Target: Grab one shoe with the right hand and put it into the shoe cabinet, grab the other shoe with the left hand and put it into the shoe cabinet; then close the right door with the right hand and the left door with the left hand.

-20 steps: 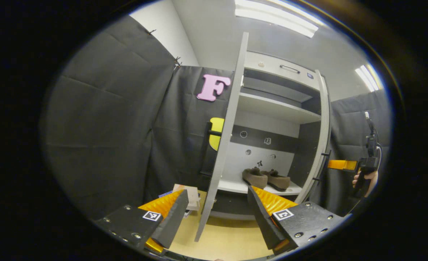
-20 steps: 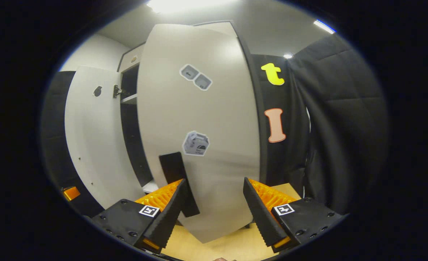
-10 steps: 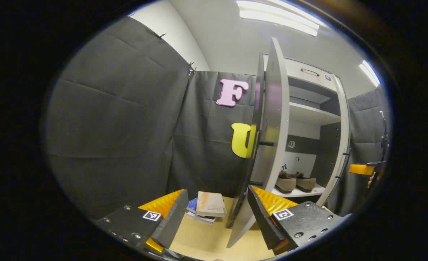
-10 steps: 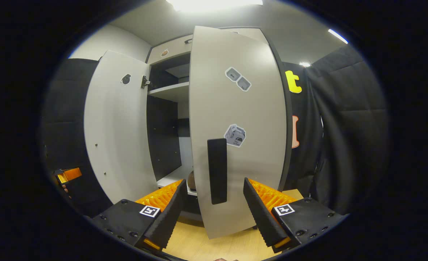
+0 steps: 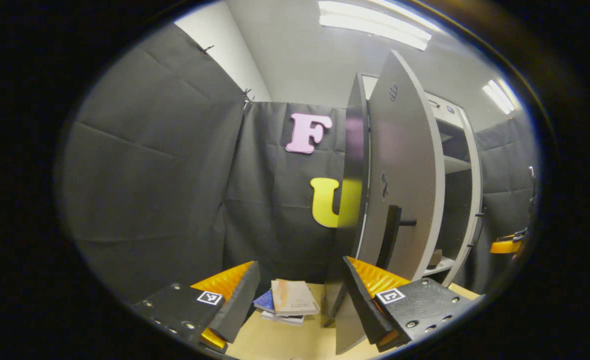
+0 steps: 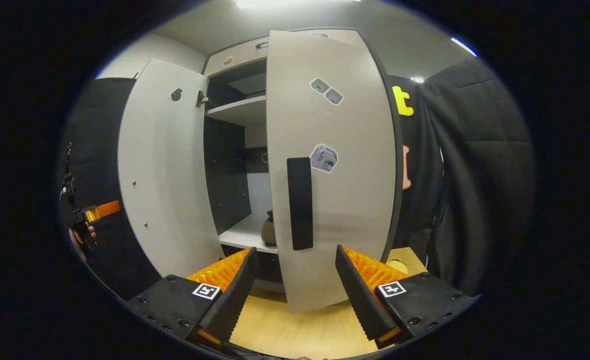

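Observation:
In the right gripper view the shoe cabinet stands ahead with both doors ajar. Its right door (image 6: 345, 200) carries a black handle (image 6: 300, 202) just above my open right gripper (image 6: 295, 295). The left door (image 6: 162, 170) swings out at the left. A brown shoe (image 6: 268, 232) sits on the lower shelf (image 6: 240, 236), half hidden by the right door. In the left gripper view my open left gripper (image 5: 300, 300) faces the outer face of the left door (image 5: 405, 165) and its handle (image 5: 390, 235). A bit of shoe (image 5: 435, 257) peeks past that door.
A stack of books (image 5: 287, 302) lies on the wooden floor (image 6: 295, 332) beside the cabinet. Black cloth walls close in on both sides. The other gripper (image 5: 507, 245) shows far right; the left gripper and a hand (image 6: 92, 215) show far left in the right gripper view.
The left gripper view has swung round the left door's edge to its outer face, hiding most of the shoes. The right gripper has backed off the right door, whose handle now sits higher.

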### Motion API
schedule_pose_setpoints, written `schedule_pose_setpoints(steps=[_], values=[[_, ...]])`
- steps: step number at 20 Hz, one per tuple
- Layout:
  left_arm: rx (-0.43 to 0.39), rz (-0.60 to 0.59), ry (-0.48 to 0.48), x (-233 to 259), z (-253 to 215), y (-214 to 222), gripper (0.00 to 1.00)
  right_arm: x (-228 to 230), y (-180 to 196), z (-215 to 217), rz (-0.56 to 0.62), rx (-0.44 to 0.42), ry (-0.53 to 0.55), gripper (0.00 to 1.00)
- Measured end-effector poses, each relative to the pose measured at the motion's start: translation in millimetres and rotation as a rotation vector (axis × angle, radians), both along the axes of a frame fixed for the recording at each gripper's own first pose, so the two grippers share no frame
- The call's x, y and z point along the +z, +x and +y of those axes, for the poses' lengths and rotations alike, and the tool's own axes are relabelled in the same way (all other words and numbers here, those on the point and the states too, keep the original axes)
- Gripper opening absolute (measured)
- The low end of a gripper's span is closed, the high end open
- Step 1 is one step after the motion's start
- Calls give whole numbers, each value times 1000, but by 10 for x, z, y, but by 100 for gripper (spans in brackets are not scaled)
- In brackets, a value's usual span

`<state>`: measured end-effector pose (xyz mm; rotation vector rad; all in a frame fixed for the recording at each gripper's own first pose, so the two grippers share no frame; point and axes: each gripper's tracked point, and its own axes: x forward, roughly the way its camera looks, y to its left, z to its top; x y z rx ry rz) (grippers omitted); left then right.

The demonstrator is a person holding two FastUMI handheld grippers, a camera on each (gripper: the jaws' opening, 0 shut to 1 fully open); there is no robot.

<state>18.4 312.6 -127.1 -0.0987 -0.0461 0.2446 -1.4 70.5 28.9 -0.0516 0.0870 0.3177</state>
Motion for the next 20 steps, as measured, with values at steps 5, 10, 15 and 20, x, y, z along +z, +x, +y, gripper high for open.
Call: schedule_pose_setpoints(steps=[5, 10, 15, 20], values=[[-123, -33, -44, 161, -59, 472, 99, -378, -148, -56, 90, -13, -22, 98], [-205, -43, -106, 159, -225, 724, 95, -451, -204, -267, 104, -63, 3, 98], [-222, -41, -142, 149, -274, 775, 94, -531, -215, -499, 125, -118, 51, 99], [-276, -6, -80, 208, -689, 811, 88, -599, -213, -625, 119, -152, 65, 98]])
